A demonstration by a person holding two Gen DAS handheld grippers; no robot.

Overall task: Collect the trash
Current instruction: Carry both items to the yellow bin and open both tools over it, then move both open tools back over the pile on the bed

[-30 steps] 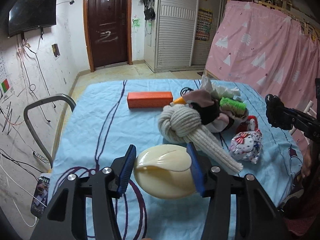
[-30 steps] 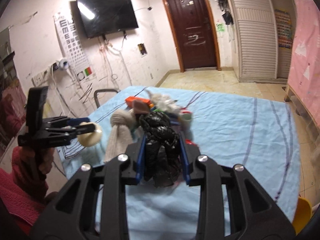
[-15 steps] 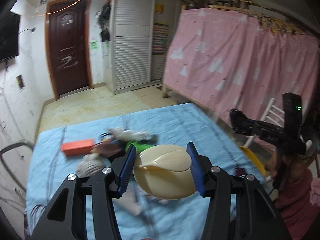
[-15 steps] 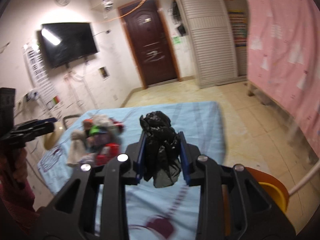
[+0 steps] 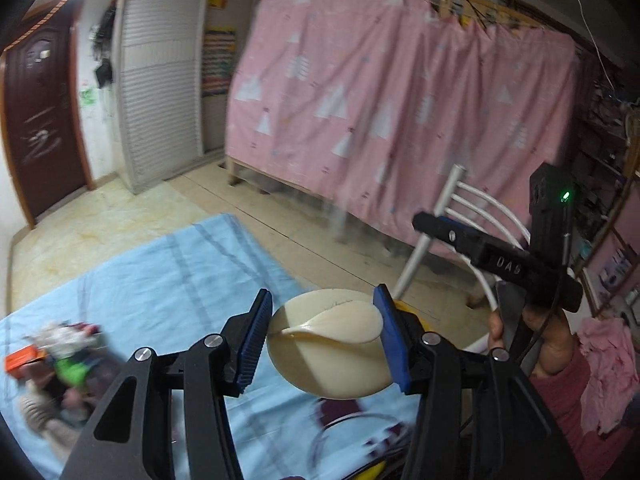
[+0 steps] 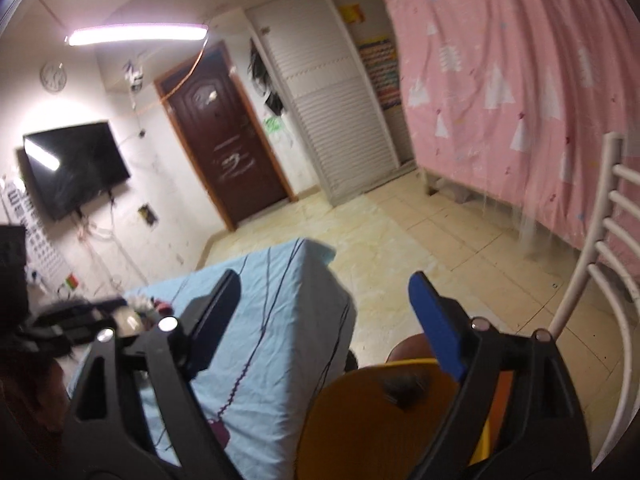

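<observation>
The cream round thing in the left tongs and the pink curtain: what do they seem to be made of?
The cream round thing looks like smooth, slightly glossy plastic or rubber; its skin folds into a soft ridge, so it may be flexible. The pink curtain is thin matte cloth, hanging in folds, printed with white triangles.

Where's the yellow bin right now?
In the right wrist view the yellow bin sits low on the floor, right of the blue table's corner and beside the white chair, under the opening right gripper.

Room interior: pink curtain [image 5: 400, 120], white louvred wardrobe [image 6: 336, 120], dark wooden door [image 6: 224, 152], wall-mounted television [image 6: 72, 168], beige tiled floor [image 6: 420, 248], ceiling tube light [image 6: 136, 34], white chair [image 6: 600, 260].
</observation>
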